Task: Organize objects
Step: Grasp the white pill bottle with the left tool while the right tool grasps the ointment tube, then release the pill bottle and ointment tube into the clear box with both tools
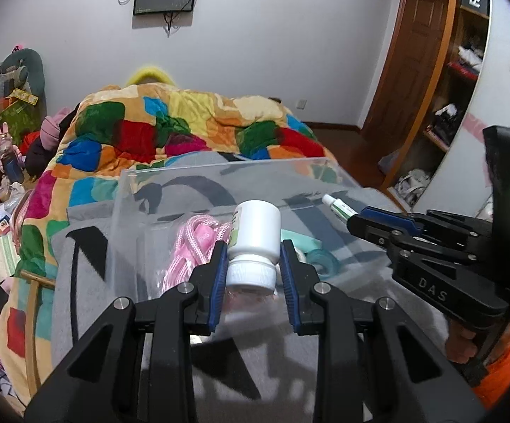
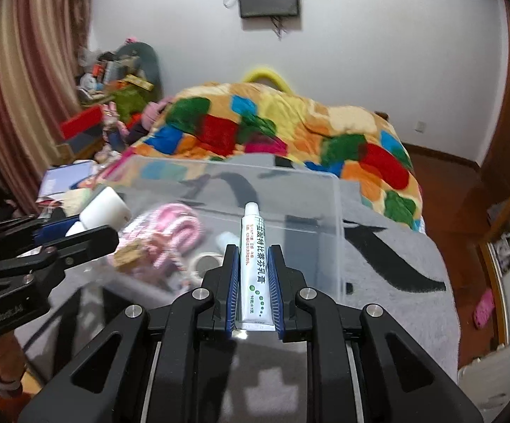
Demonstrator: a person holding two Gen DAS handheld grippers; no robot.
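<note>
- Left tool: clamped on white pill bottle, held over clear plastic bin on the bed.
- Right tool: clamped on ointment tube, above same bin.
- Bin contents: pink cord, tape roll.

A white bottle, a white tube with green print, a pink cord and a multicoloured patchwork quilt were seen.

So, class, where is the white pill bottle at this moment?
The white pill bottle is gripped in the left gripper, above the clear box beside the pink cord.
</note>
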